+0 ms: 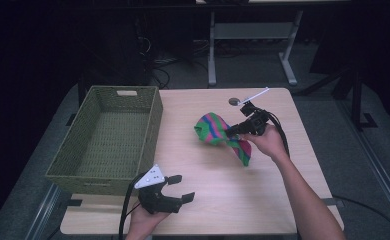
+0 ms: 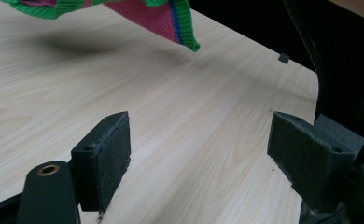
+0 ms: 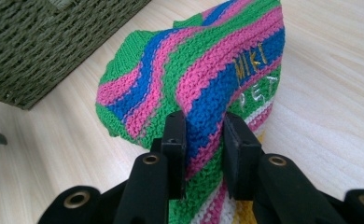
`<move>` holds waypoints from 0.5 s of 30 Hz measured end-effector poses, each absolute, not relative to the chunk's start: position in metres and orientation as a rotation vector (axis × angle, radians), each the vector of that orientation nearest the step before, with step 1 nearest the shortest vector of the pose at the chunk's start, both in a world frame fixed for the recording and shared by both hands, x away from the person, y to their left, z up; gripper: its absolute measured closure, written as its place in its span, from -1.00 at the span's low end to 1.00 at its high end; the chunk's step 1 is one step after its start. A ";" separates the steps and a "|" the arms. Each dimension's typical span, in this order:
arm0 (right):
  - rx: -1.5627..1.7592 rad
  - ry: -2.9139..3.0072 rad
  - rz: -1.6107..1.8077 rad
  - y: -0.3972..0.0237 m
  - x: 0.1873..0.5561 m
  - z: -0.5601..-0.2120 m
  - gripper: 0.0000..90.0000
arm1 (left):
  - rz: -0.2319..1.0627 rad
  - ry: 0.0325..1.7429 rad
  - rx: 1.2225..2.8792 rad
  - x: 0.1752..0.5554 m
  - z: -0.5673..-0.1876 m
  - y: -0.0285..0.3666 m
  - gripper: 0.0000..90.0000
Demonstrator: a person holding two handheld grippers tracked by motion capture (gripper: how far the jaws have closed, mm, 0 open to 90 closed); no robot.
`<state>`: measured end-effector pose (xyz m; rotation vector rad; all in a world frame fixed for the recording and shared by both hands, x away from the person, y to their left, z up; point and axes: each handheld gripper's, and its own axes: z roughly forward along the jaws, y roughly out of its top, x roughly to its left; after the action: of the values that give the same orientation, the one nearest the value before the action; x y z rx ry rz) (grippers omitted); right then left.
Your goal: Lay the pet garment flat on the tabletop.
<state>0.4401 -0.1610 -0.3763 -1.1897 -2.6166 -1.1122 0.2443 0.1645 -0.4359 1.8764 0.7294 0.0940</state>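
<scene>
A knitted pet sweater [image 1: 218,131] in green, pink and blue stripes hangs above the middle of the wooden table [image 1: 203,200]. My right gripper [image 1: 229,132] is shut on it, lifting it off the surface. In the right gripper view the pads pinch a fold of the sweater [image 3: 208,79], which bears the yellow letters "MIKI PET". My left gripper [image 1: 179,187] rests low near the table's front edge with its jaws wide apart and nothing between them. In the left gripper view the sweater's hem [image 2: 171,23] hangs above the table top, casting a shadow.
A green woven basket [image 1: 83,165] stands on the left side of the table, with nothing inside it. A small round dark object [image 1: 233,101] lies near the far edge. A table frame [image 1: 253,35] stands on the floor beyond.
</scene>
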 end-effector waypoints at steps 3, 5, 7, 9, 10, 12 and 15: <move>-1.149 -2.622 -1.139 -0.165 0.433 -0.370 0.61 | 0.115 0.727 1.891 0.244 -0.435 0.165 -0.53; -1.135 -2.605 -1.169 -0.168 0.427 -0.366 0.61 | 0.116 0.732 1.889 0.245 -0.436 0.166 -0.53; -1.129 -2.593 -1.179 -0.170 0.425 -0.363 0.61 | 0.116 0.735 1.887 0.245 -0.435 0.167 -0.53; -1.098 -2.597 -1.208 -0.173 0.416 -0.356 0.61 | 0.126 0.732 1.885 0.244 -0.435 0.167 -0.53; -1.093 -2.592 -1.219 -0.174 0.413 -0.353 0.61 | 0.132 0.733 1.886 0.244 -0.435 0.167 -0.53; -1.082 -2.597 -1.231 -0.175 0.410 -0.351 0.61 | 0.141 0.730 1.893 0.244 -0.435 0.167 -0.53; -1.039 -2.620 -1.262 -0.175 0.400 -0.346 0.61 | 0.149 0.738 1.886 0.244 -0.434 0.169 -0.54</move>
<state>0.3997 -0.1746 -0.3465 -1.0389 -2.6196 -1.2616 0.2440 0.1693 -0.4345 1.8856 0.7376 0.1489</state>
